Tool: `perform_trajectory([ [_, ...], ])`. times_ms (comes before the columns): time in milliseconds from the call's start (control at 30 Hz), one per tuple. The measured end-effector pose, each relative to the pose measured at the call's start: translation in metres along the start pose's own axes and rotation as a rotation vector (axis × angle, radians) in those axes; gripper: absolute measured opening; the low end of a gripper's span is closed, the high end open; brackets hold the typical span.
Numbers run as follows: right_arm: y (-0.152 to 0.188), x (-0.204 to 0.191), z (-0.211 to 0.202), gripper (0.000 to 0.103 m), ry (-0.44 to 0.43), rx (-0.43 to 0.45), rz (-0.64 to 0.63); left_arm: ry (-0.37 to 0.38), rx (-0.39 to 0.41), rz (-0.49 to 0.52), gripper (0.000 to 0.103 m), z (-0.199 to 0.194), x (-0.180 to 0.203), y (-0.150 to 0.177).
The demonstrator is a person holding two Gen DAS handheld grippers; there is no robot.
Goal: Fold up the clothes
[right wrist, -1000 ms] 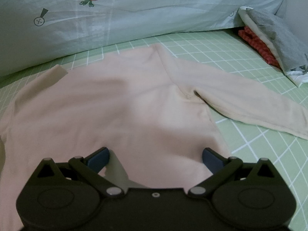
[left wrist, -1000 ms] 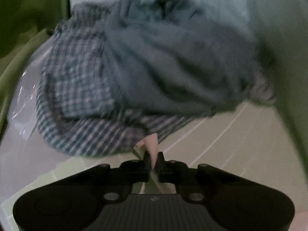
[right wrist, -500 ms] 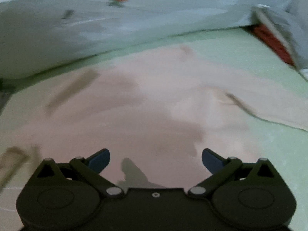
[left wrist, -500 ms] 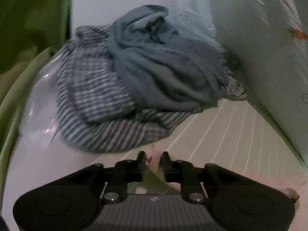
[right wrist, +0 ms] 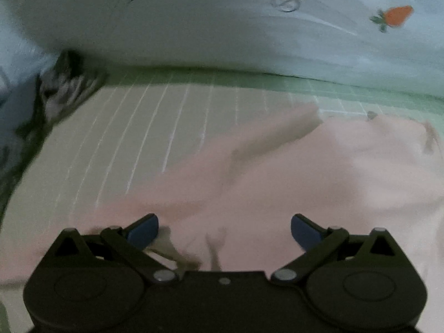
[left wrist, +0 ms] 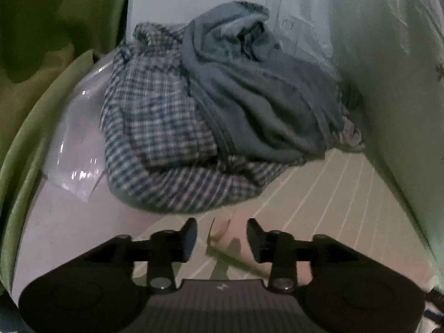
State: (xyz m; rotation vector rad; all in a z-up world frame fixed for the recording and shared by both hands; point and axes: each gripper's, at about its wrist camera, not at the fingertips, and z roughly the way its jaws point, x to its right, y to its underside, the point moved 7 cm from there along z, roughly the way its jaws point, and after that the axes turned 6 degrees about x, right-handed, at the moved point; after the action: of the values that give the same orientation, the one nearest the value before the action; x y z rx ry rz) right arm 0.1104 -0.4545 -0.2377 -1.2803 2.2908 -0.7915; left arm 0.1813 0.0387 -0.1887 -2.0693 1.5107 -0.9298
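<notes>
A pale pink long-sleeved top [right wrist: 319,172] lies spread on the green checked sheet [right wrist: 155,116]. Its sleeve end [left wrist: 222,229] lies on the sheet between the fingers of my left gripper [left wrist: 222,238], which is open and holds nothing. My right gripper [right wrist: 224,230] is open and empty, low over the top's body, with the left sleeve [right wrist: 272,136] stretching away ahead of it.
A heap of clothes, a blue-white checked shirt [left wrist: 155,138] under a grey-blue garment [left wrist: 263,97], sits just ahead of the left gripper, with a clear plastic bag [left wrist: 75,152] beside it. A pale quilt with carrot prints [right wrist: 222,27] borders the sheet's far side.
My left gripper has opened and let go of the pink sleeve end, which now lies on the sheet. My right gripper has swung left across the top, still open.
</notes>
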Motion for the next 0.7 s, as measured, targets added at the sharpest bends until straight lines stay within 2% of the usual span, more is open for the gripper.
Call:
perform_trajectory([
  [67, 0.013, -0.004, -0.006, 0.103, 0.001, -0.012, -0.064, -0.004, 0.015, 0.002, 0.058, 0.001, 0.003, -0.008],
  [167, 0.038, -0.007, -0.018, 0.103, 0.014, -0.043, -0.135, -0.002, 0.019, 0.008, 0.061, 0.008, 0.010, -0.015],
  [300, 0.048, 0.001, -0.027, 0.103, 0.014, -0.053, -0.095, -0.027, -0.007, 0.052, 0.062, 0.022, 0.020, -0.015],
  [500, 0.005, 0.005, -0.032, 0.103, -0.002, 0.047, 0.057, -0.091, -0.072, 0.086, 0.062, 0.042, 0.022, -0.004],
  [633, -0.022, -0.009, -0.010, 0.103, -0.011, 0.054, 0.038, -0.130, -0.120, 0.126, 0.063, 0.050, 0.021, 0.002],
  [700, -0.025, -0.018, 0.003, 0.103, -0.012, 0.021, -0.007, -0.134, -0.138, 0.136, 0.065, 0.051, 0.020, 0.006],
])
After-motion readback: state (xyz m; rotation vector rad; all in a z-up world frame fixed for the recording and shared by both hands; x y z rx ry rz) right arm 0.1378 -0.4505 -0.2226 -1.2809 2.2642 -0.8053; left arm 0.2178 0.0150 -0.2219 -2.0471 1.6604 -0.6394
